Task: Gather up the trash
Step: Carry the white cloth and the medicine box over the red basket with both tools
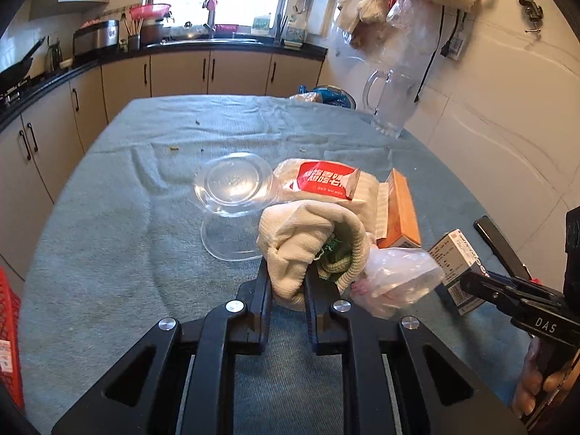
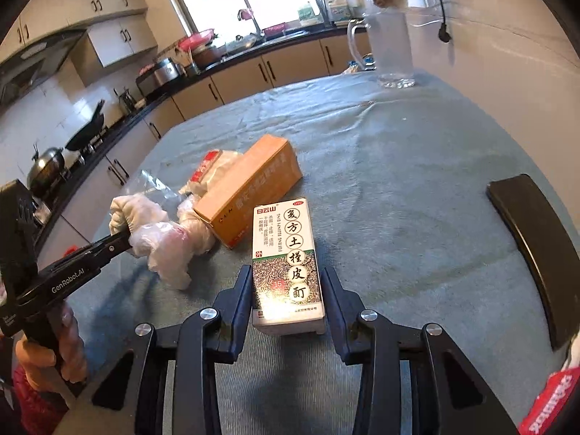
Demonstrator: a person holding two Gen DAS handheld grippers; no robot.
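My left gripper (image 1: 288,282) is shut on a bunched cream cloth (image 1: 301,232) with something green tucked inside it. A crumpled clear plastic glove (image 1: 395,275) clings to the cloth's right side. In the right wrist view the left gripper (image 2: 123,237) holds this bundle (image 2: 137,214) a little above the table. My right gripper (image 2: 286,290) is shut on a white medicine box (image 2: 284,253) with green print; the left wrist view shows that box (image 1: 453,261) tilted in the right gripper (image 1: 467,279). An orange box (image 2: 250,188), a red-and-white wet-wipe pack (image 1: 326,181) and a clear plastic lid (image 1: 233,185) lie on the table.
The table (image 1: 108,217) wears a grey-blue cloth with a few crumbs at the far side. A glass pitcher (image 2: 391,47) stands at the far right by the wall. A black flat object (image 2: 536,253) lies on the right edge. A red crate (image 1: 9,326) sits low on the left.
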